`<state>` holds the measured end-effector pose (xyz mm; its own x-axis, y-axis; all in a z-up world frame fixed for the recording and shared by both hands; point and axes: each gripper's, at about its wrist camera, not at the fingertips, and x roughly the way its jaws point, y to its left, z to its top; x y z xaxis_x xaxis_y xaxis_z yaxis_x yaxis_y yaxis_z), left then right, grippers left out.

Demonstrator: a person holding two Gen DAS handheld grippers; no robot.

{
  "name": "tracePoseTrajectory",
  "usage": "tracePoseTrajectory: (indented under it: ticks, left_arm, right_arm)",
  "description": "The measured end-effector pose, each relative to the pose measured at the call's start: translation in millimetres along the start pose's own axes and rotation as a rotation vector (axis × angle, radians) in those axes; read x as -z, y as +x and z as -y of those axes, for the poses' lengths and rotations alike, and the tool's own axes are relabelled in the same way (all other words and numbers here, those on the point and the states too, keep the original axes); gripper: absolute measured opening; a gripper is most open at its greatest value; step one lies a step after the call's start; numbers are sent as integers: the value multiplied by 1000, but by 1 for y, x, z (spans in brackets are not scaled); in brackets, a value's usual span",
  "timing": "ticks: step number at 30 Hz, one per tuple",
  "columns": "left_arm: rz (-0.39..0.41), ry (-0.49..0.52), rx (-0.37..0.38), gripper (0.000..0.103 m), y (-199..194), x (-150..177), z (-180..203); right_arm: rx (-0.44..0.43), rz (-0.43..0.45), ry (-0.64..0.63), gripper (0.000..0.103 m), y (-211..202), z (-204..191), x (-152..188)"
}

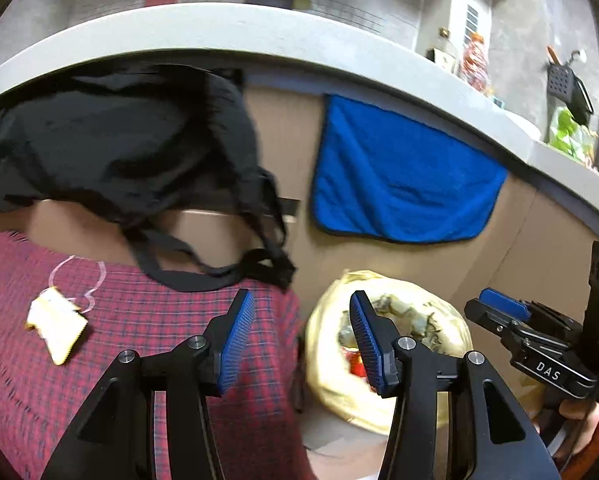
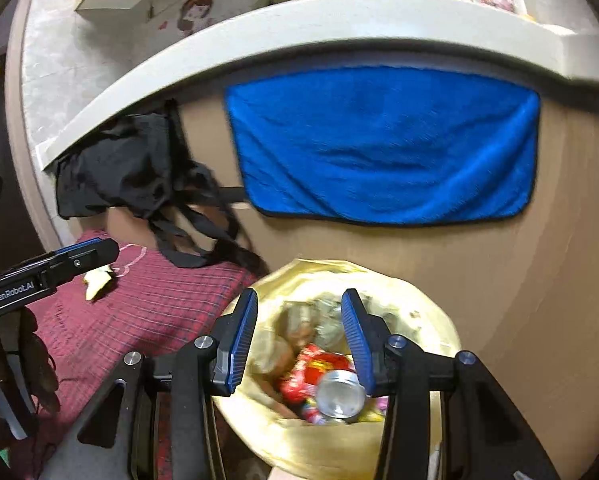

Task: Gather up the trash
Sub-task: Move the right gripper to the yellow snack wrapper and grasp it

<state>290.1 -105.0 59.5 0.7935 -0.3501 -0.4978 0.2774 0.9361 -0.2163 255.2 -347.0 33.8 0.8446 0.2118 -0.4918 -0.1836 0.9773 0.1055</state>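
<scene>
My right claw (image 2: 299, 336) released and empty over the yellow trash bag (image 2: 427, 320), can (image 2: 339, 394) lying inside below it, my left claw (image 1: 301, 336) released, wrapper (image 1: 57, 322) on the red cloth (image 1: 139, 320) to its left.

There are two hand-held grippers, left (image 1: 301, 334) and right (image 2: 299, 336), one yellow trash bag (image 2: 339, 440) holding one silver can (image 2: 339, 396) and one red wrapper (image 2: 311, 368), one yellow scrap (image 1: 57, 322) on one checked cloth (image 1: 139, 340), one blue towel (image 2: 383, 144), one black bag (image 1: 111, 140).
</scene>
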Motion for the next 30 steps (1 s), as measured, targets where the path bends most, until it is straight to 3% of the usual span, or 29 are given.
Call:
tracePoseTrajectory:
  ticks: [7,16,20,25,30]
  left_arm:
    - [37,-50,-48,51,-35,-3,-52]
    - [105,-196,-221,51,-96,-7,-172]
    - [56,-320,-221,51,-92,5,-223]
    - [5,-403,-210,52,-73,23,-254]
    - [63,-468,-266,52,-89,28,-284]
  right_arm:
    - [-62,2,-24,41,2,-49,-11]
    - [-144,-39,-84,41,26,-118,-16]
    - [-177,-57,-95,41,35,-138,-11]
    - [-203,-98,-105,41,54,-157,-3]
    - [-295,-168,-142,42,86,-198,6]
